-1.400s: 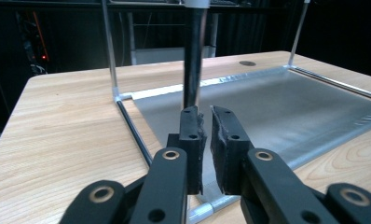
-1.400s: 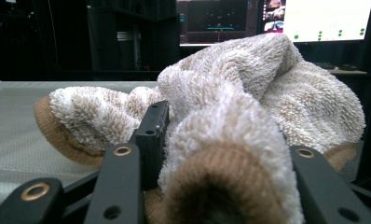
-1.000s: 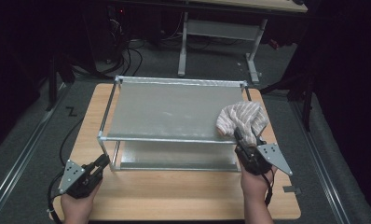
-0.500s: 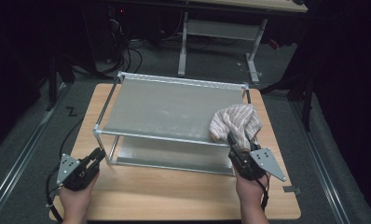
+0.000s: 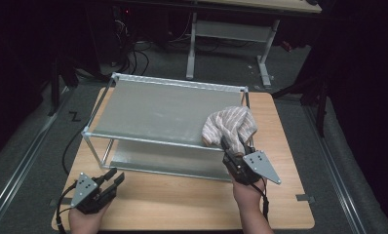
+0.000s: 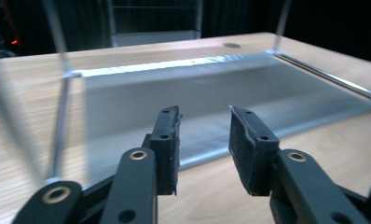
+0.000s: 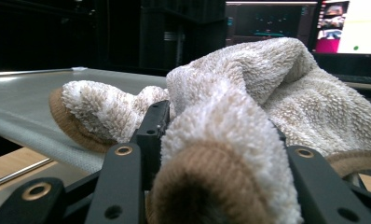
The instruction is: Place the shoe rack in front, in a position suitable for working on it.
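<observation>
A fluffy striped towel [image 5: 231, 127] is seen bunched on the top shelf of the metal rack [image 5: 153, 109], at about four o'clock on it. One fold is clamped between the fingers of the right gripper [image 5: 233, 148]. At seven o'clock on the counter [image 5: 182, 200], the left gripper [image 5: 113, 176] is held with its fingers just opened, nothing between them.

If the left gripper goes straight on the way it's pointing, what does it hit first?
Most likely the lower shelf of the metal rack: the left gripper, jaws just opened and empty, aims low across bare table at its front edge, though depth is unclear.
</observation>
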